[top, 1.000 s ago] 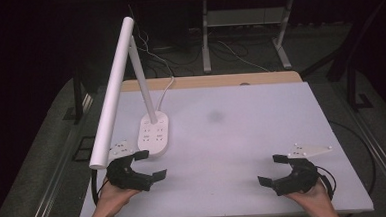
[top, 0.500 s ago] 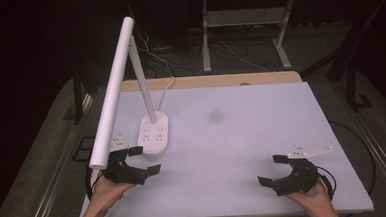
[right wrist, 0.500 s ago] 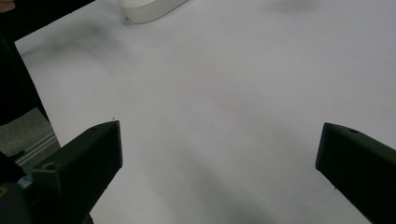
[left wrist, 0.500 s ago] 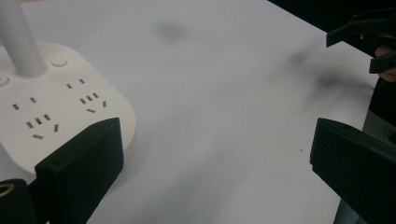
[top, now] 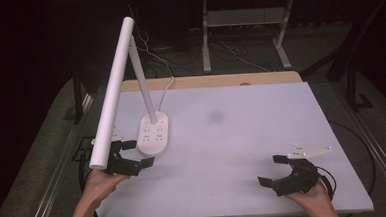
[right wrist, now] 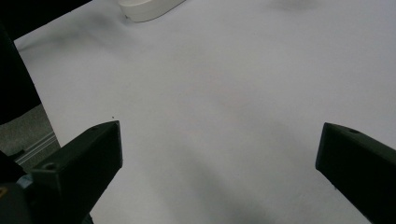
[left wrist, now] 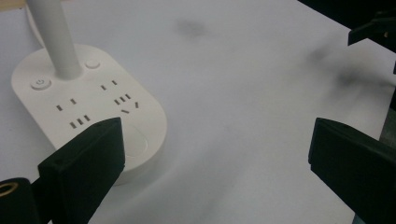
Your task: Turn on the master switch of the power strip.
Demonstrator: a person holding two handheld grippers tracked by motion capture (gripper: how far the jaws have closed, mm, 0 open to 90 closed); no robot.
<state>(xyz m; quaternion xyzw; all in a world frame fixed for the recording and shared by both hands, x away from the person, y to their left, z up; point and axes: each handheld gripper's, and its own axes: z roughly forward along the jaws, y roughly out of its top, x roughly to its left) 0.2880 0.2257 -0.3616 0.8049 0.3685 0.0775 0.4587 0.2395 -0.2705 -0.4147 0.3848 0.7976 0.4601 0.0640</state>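
Note:
A white desk lamp stands at the table's left. Its oval base (top: pixel 154 134) carries sockets, and a slanted stem holds a long tube head (top: pixel 114 90). My left gripper (top: pixel 139 153) is open just in front of the base, under the near end of the tube. In the left gripper view the base (left wrist: pixel 88 107) with its power button (left wrist: pixel 40 84) lies close ahead on the left, and the left gripper (left wrist: pixel 215 154) has nothing between its jaws. My right gripper (top: pixel 270 170) is open near the front right edge, over bare table (right wrist: pixel 233 84).
The white table (top: pixel 262 125) has a wooden strip along its far edge. The lamp's cable (top: pixel 166 89) runs off the back. A faint grey smudge (top: pixel 215 117) marks the middle. Dark floor, cables and a desk frame (top: pixel 242 31) lie beyond.
My left gripper has moved a little away from the person, closer to the lamp base. The right gripper has stayed put.

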